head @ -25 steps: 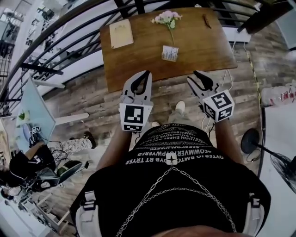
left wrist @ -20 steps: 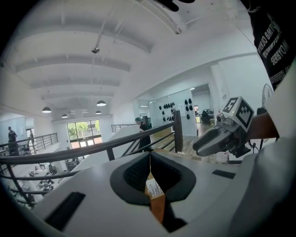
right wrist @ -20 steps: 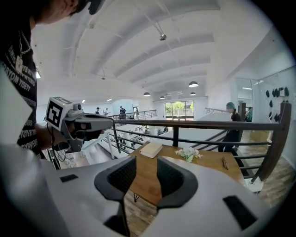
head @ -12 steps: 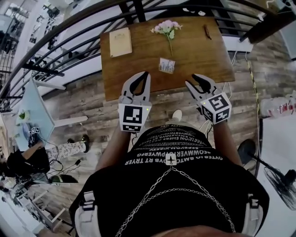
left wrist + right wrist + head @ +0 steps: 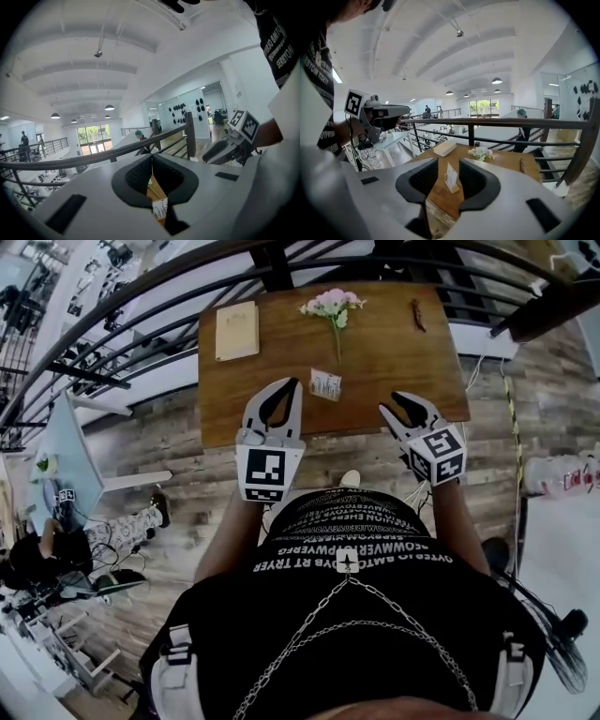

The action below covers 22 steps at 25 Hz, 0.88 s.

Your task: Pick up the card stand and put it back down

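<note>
The card stand is standing upright on the wooden table, near the table's front edge, in the upper middle of the head view. It is sitting between the two grippers and a little beyond them, closer to the left one. The left gripper is hovering over the front edge of the table at centre left of the frame, its tips reaching just beside the stand without visibly touching it. In the left gripper view its jaws are meeting at their tips, gripping nothing. Only a slit lower down is letting a strip of table and the card stand show through, at the lower middle of that frame. The right gripper is hanging at centre right of the head view, over the same table edge and well apart from the stand. In the right gripper view its jaws are standing moderately apart and empty. The card stand is appearing in the gap between them but resting farther off on the tabletop. A spray of flowers is lying at the top centre of the head view. A pale book is lying at the upper left of the table. A small brown object is lying toward the upper right. A dark railing is curving across the top of the frame, behind the table.
</note>
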Motion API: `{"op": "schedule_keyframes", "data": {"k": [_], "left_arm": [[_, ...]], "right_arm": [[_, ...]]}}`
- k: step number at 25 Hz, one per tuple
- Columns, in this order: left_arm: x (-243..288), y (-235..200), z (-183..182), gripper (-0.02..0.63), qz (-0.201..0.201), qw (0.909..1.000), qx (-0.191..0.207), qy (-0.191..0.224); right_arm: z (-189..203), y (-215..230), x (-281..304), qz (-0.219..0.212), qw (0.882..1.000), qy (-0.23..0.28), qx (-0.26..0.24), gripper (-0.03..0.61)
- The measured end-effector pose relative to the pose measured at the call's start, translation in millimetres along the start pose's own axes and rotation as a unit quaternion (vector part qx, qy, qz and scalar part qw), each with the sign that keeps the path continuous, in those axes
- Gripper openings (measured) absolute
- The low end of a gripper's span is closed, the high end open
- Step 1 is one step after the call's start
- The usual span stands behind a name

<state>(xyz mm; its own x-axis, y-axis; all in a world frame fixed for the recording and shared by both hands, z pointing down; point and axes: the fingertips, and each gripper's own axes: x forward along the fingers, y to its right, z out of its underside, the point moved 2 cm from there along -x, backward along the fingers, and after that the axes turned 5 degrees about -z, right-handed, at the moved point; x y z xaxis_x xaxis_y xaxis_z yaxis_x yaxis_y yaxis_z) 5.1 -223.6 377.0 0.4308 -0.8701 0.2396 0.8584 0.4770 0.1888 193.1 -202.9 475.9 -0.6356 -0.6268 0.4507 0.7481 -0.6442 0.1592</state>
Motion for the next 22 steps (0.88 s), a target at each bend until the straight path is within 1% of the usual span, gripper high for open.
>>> {"op": "schedule_keyframes", "data": {"k": [5, 9, 12, 14, 19, 22], "left_arm": [[9.4, 7.3, 2.6, 0.029, -0.018, 0.9997, -0.007, -0.012], [8.7, 8.6, 6.5, 0.029, -0.027, 0.9993, -0.001, -0.025], [2.5, 5.9, 14.8, 0.029, -0.035, 0.9986, -0.002, -0.040], [-3.3, 2.8, 19.9, 0.029, -0.042, 0.9980, -0.006, -0.047], [-15.3, -17.7, 35.4, 0.029, -0.057, 0.9963, -0.012, -0.063], [-9.5, -30.8, 36.7, 0.029, -0.054, 0.9966, -0.011, -0.061]], "right_arm": [[34.4, 19.8, 7.0, -0.026, 1.000, -0.015, 0.005, 0.156], [69.2, 32.4, 22.3, -0.039, 0.998, -0.045, 0.029, 0.156], [94.5, 29.7, 41.0, -0.060, 0.995, -0.062, 0.055, 0.156], [109.8, 25.0, 55.8, -0.073, 0.992, -0.075, 0.064, 0.156], [135.8, 1.2, 92.0, -0.115, 0.986, -0.103, 0.065, 0.156], [145.8, -2.8, 109.1, -0.122, 0.984, -0.113, 0.067, 0.156]]}}
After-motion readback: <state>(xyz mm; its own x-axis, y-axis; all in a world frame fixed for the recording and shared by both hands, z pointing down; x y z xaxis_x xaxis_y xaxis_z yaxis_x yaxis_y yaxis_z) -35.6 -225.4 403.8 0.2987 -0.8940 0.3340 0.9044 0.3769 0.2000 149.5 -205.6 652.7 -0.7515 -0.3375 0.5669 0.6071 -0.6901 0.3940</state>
